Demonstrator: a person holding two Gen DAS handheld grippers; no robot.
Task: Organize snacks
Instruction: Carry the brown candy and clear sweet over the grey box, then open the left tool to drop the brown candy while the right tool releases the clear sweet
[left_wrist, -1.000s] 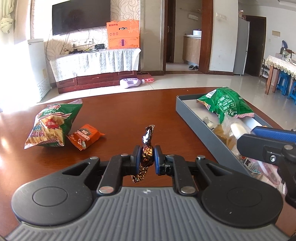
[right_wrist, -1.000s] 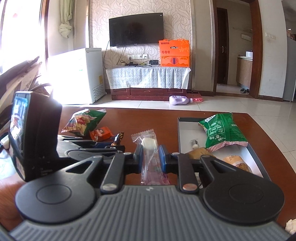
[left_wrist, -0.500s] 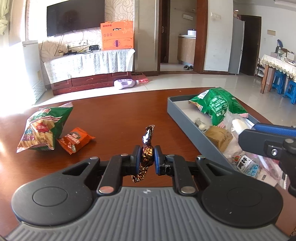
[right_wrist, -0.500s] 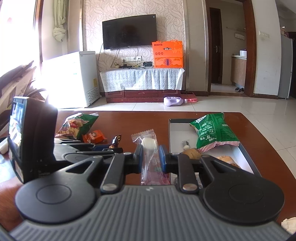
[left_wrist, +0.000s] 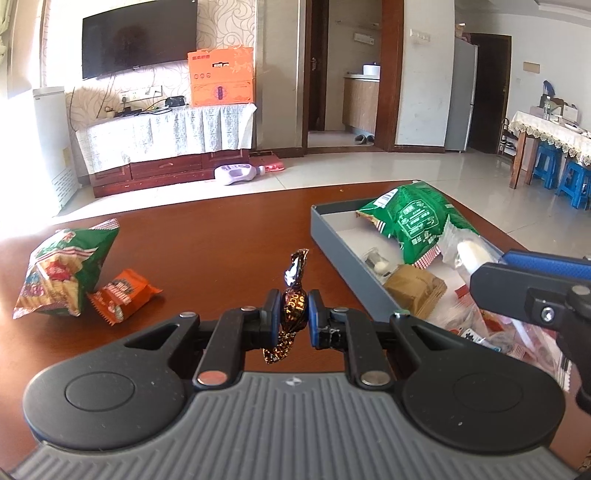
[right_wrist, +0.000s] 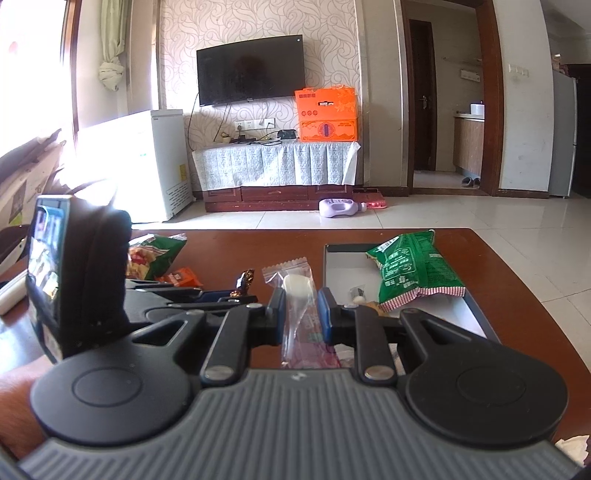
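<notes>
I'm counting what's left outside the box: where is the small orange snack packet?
In the left wrist view, the small orange snack packet lies on the brown wooden table at left, against the green-and-red crisp bag, outside the grey box.

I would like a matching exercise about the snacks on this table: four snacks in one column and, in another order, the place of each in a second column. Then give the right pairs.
Things:
1. brown foil candy
2. clear packet with a white sweet
3. dark green bag
4. small orange packet

Places:
A. lying on the bare table
B. leaning in the grey tray
C. clamped in the left gripper
D. clamped in the right gripper

Pairs: 1-C, 2-D, 3-B, 4-A
</notes>
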